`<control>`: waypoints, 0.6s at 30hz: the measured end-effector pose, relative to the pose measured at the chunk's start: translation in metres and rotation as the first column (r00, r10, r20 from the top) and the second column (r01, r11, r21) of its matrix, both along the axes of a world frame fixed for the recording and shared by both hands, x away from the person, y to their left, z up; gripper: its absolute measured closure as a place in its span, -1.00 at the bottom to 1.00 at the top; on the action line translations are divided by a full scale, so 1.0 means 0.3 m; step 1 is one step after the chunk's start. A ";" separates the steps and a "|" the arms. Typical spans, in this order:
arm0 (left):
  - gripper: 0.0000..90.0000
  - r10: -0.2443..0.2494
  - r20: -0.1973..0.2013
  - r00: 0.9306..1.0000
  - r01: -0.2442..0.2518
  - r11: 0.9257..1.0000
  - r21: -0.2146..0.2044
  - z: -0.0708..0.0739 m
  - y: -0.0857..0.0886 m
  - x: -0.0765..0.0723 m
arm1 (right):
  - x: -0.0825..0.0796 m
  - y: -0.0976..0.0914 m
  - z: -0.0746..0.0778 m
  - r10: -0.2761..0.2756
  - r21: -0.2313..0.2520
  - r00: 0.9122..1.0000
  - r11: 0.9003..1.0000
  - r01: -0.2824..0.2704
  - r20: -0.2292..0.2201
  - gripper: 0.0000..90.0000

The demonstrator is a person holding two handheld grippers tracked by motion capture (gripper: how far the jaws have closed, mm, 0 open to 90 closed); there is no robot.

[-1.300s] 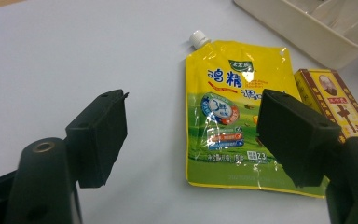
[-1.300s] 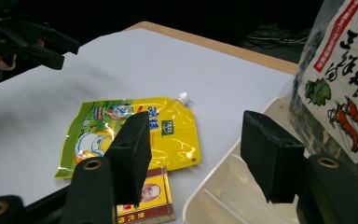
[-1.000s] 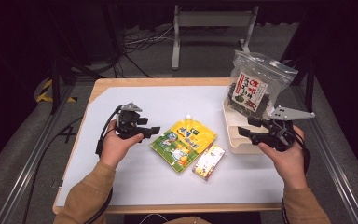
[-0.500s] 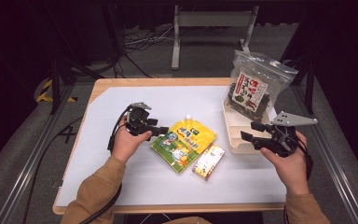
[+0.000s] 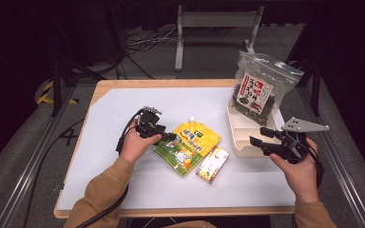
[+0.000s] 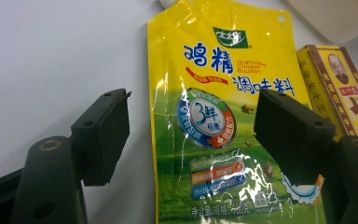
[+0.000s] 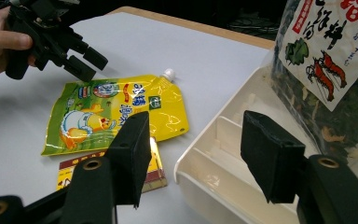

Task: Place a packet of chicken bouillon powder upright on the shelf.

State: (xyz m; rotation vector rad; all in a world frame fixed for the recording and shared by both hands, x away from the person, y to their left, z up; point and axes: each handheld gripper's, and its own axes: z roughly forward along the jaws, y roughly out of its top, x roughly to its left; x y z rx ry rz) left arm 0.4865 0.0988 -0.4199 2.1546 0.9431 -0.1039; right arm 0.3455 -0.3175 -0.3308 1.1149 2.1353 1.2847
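A yellow-green chicken bouillon pouch [image 5: 187,145] lies flat at the table's middle, with a small yellow and red box [image 5: 212,164] by its near right corner. My left gripper [image 5: 164,134] hovers open at the pouch's left edge, tips pointing right. In the left gripper view the pouch [image 6: 205,116] lies beyond and between the spread jaws of the left gripper [image 6: 193,116], apart from the pads, and the box [image 6: 340,84] lies to its right. My right gripper [image 5: 259,135] stands open over the near end of a white tray [image 5: 240,142], holding nothing.
A clear bag of dried seaweed with shrimp [image 5: 256,90] stands upright in the tray's far end. The right gripper view shows the tray's dividers [image 7: 223,154], the bag [image 7: 335,60], the pouch [image 7: 112,112] and the left gripper [image 7: 81,58]. Bare white mat lies to the left and near side.
My left hand has moved right and down, from the open mat to the pouch's left edge. The right hand has stayed by the tray.
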 end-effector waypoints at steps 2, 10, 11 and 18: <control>-0.43 -0.003 -0.004 1.000 0.003 1.000 0.008 -0.008 -0.001 0.005 | -0.002 -0.002 0.000 -0.001 -0.001 1.000 1.000 0.001 0.002 -0.05; -0.47 -0.021 -0.020 1.000 0.022 0.999 0.043 -0.037 -0.019 0.007 | -0.003 -0.010 -0.005 -0.010 0.008 1.000 1.000 0.010 -0.002 -0.08; -0.47 -0.033 -0.029 0.999 0.034 0.999 0.042 -0.040 -0.025 0.005 | -0.003 -0.010 -0.005 -0.011 0.009 1.000 1.000 0.011 -0.003 -0.08; -0.25 -0.074 -0.037 0.997 0.077 0.994 0.072 -0.049 -0.044 -0.011 | 0.003 -0.007 -0.010 -0.007 0.014 1.000 1.000 0.007 -0.008 -0.09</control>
